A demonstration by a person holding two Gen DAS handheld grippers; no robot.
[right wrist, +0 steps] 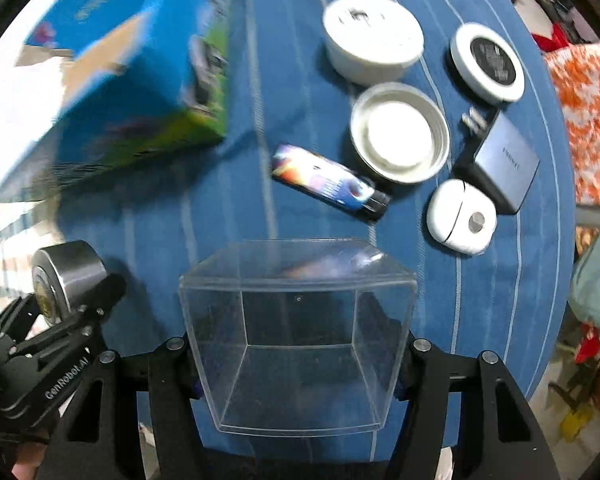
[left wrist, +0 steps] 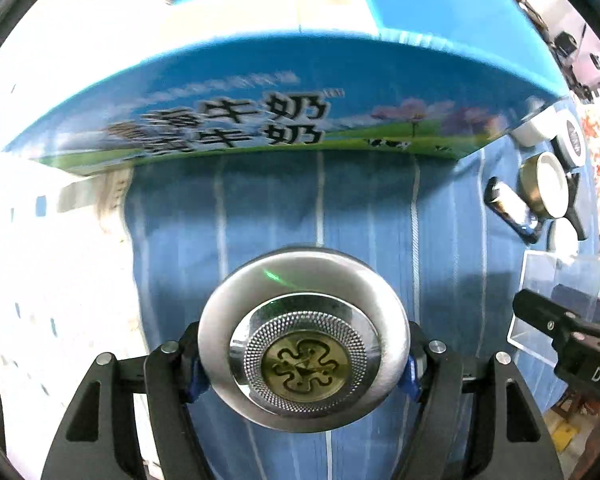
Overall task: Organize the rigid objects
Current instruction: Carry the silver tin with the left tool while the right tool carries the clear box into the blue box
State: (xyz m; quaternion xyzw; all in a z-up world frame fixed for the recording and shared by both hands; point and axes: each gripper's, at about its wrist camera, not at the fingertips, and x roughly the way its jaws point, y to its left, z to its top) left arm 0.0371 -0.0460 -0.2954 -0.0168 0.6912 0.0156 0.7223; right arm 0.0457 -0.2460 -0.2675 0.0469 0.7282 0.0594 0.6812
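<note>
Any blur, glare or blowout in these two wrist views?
Left wrist: milk carton print is smeared double, the area left of the cloth is blown out white, green glint on the metal disc. Right wrist: carton streaked by motion blur, clear plastic box sharp with faint glare on its top edge. Both fisheye-curved.

Blue striped tablecloth [right wrist: 480, 300] under milk carton [right wrist: 140, 80], lids, lighter [right wrist: 328, 182].

we see the milk box [right wrist: 112, 80] on the cloth [right wrist: 284, 80], far left; the clear box [right wrist: 296, 336] sits near us; behind it lies a tube [right wrist: 328, 180]; right of the tube sit two round lids [right wrist: 400, 132], a charger [right wrist: 504, 164] and a small case [right wrist: 460, 216].
</note>
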